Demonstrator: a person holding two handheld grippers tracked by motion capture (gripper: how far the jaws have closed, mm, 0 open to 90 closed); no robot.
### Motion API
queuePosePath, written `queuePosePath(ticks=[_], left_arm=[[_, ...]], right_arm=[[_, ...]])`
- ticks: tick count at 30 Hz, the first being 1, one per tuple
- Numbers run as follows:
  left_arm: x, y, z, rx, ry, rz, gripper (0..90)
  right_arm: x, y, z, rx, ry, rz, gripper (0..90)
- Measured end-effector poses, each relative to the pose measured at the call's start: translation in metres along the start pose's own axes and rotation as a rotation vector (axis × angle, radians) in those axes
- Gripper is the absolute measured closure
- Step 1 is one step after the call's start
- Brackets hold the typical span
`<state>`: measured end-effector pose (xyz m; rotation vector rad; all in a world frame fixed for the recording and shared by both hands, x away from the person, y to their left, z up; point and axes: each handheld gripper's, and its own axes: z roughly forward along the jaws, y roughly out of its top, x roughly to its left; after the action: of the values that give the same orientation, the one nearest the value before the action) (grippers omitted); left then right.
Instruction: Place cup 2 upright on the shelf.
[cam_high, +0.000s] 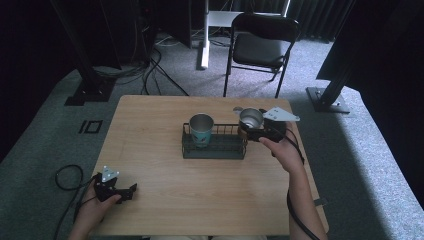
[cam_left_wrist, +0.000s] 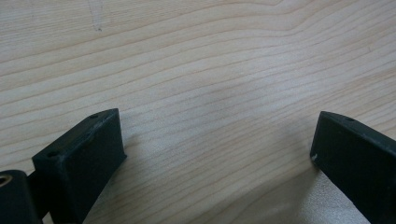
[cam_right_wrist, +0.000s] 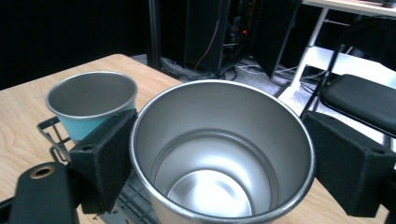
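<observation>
The right claw clamps an upright steel cup, mouth up, at the right end of a wire rack. The left claw rests spread apart on the tabletop.

Two black hand-held grippers, left and right, each with grey three-cornered plate and trailing black cable.

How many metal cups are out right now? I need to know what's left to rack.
2. A teal-sided cup stands in the left end of the wire rack. A steel cup is clamped in the right tool at the rack's right end.
</observation>
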<state>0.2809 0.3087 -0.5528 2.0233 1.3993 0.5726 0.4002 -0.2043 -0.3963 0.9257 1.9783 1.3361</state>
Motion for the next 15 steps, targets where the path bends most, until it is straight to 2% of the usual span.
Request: queuePosePath(ticks=[15], left_arm=[[0.0, 0.0, 0.0, 0.0, 0.001, 0.0, 3.3]], right_arm=[[0.02, 0.004, 0.026, 0.01, 0.032, -0.009, 13.3]])
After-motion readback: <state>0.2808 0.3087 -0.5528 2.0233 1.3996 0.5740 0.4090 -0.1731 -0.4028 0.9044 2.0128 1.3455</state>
